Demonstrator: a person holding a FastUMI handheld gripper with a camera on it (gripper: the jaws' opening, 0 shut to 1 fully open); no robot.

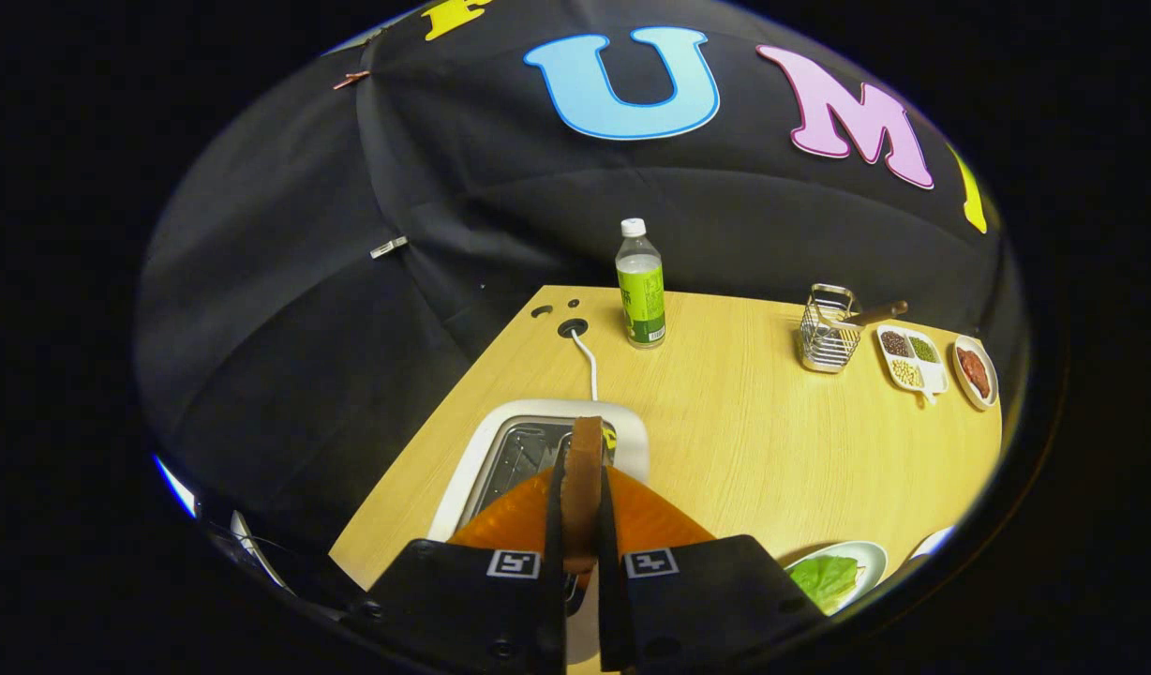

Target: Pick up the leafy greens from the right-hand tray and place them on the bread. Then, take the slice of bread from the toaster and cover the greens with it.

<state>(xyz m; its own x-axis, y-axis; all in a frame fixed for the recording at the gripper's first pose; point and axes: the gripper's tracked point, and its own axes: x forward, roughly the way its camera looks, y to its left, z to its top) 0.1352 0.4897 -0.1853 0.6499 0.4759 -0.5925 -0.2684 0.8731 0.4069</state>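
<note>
Bread slice (585,487) clamped edge-on between both fingers of gripper (580,553), upright, directly above white toaster (632,436) on wooden table (754,441). Leafy greens (827,577) on plate (871,555), just right of fingers. Bottle (640,286) well beyond.

Bread slice (585,478) between fingers (549,525), above toaster (538,445); bottle (640,286) beyond.

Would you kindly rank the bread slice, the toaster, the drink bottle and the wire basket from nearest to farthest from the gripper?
1. Bread slice, clamped upright between the gripper's fingers.
2. Toaster, just ahead, beneath the slice.
3. Drink bottle, beyond, near the table's far edge.
4. Wire basket, far right; close to the bottle's range.
</note>
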